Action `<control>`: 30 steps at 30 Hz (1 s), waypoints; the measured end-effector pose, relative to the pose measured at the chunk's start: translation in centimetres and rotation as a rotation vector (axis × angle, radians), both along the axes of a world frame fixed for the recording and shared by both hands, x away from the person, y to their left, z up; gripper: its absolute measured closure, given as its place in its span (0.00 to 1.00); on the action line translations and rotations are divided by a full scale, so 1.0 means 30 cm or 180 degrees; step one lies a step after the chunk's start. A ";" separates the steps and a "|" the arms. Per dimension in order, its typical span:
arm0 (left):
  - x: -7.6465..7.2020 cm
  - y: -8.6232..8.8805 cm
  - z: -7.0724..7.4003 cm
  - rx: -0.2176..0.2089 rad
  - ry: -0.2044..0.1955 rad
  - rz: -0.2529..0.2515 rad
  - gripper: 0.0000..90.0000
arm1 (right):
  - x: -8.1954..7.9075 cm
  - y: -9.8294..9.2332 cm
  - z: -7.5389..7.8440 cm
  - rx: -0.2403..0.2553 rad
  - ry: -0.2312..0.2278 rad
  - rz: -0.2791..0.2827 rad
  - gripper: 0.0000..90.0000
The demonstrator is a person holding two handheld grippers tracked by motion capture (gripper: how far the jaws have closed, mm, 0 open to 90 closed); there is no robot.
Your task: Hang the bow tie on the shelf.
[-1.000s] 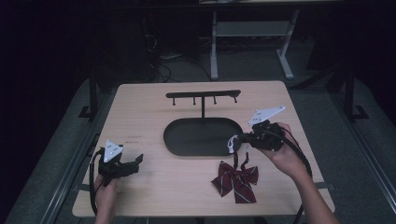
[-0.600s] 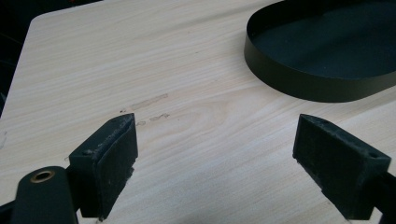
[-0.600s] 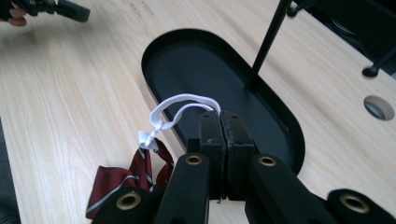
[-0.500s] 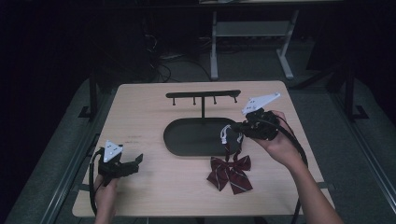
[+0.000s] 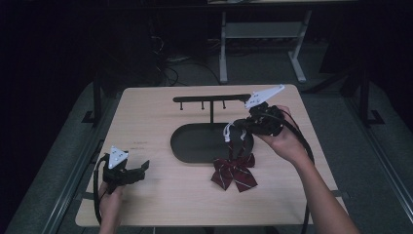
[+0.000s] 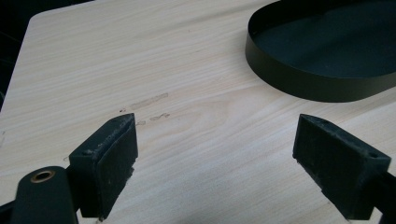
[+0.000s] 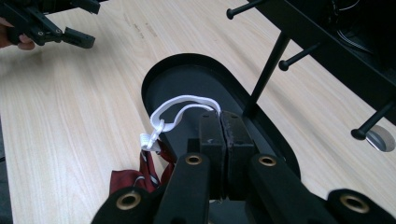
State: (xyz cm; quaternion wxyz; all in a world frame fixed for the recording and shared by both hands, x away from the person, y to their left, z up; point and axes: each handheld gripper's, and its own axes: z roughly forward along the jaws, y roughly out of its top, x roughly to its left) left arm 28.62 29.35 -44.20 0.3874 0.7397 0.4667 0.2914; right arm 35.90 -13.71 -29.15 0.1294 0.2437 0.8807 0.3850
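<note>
Left to right: the left tool (image 5: 139, 168) rests low on the bench (image 5: 146, 122), its jaws spread wide with nothing between them, unmoved since a second ago. At centre stands the black oval tray (image 5: 195, 146) with its peg rack (image 5: 209, 99) behind. The dark red bow tie (image 5: 234, 170), earlier flat on the bench, now hangs with its lower edge trailing at the tray's near rim, drawn up by its white elastic strap (image 7: 180, 109). The right tool (image 5: 242, 127), clamped shut on that strap, has risen toward the rack. The lift is judged preparatory to looping the strap over a peg.
</note>
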 end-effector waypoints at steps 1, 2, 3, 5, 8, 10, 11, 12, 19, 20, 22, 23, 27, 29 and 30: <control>0.000 0.000 0.000 0.0009 0.0001 -0.0003 0.15 | 0.004 0.000 0.002 0.0003 0.0011 0.0002 0.98; 0.000 0.000 0.000 0.0014 0.0004 -0.0004 0.15 | 0.009 0.001 0.004 0.0009 0.0011 0.0005 0.98; 0.000 0.000 0.000 0.0012 0.0004 -0.0002 0.15 | 0.012 0.002 0.006 0.0013 0.0024 -0.0002 0.98; 0.001 0.001 -0.002 0.0004 0.0006 0.0002 0.15 | 0.021 0.003 0.010 -0.0002 0.0024 0.0000 0.98; 0.000 0.003 -0.002 0.0000 0.0013 0.0013 0.15 | 0.034 0.005 0.016 0.0001 0.0028 0.0009 0.98; 0.000 0.005 -0.001 -0.0001 0.0011 0.0017 0.15 | 0.044 0.007 0.020 0.0007 0.0033 0.0012 0.98; 0.001 0.005 -0.001 -0.0001 0.0007 0.0019 0.15 | 0.046 0.008 0.022 0.0004 0.0038 0.0015 0.98; 0.002 0.005 -0.001 0.0001 0.0009 0.0021 0.15 | 0.049 0.010 0.024 -0.0001 0.0031 0.0024 0.98; -0.001 0.010 -0.003 0.0005 0.0010 0.0025 0.15 | 0.078 0.020 0.035 -0.0007 0.0040 0.0030 0.98; -0.001 0.012 -0.003 0.0009 0.0009 0.0025 0.15 | 0.088 0.022 0.034 -0.0032 0.0037 0.0027 0.98; 0.000 0.014 -0.003 0.0000 0.0003 0.0034 0.15 | 0.093 0.024 0.034 -0.0031 0.0040 0.0024 0.98; 0.001 0.015 -0.003 -0.0010 0.0008 0.0038 0.15 | 0.097 0.025 0.035 -0.0029 0.0052 0.0024 0.98; 0.002 0.014 -0.002 -0.0010 0.0002 0.0035 0.15 | 0.116 0.029 0.044 -0.0029 0.0058 0.0003 0.98; 0.003 0.015 -0.004 0.0001 0.0014 0.0026 0.15 | 0.127 0.029 0.047 -0.0027 0.0043 0.0006 0.98; 0.003 0.016 -0.004 0.0002 0.0020 0.0027 0.15 | 0.138 0.030 0.049 -0.0029 0.0054 -0.0002 0.98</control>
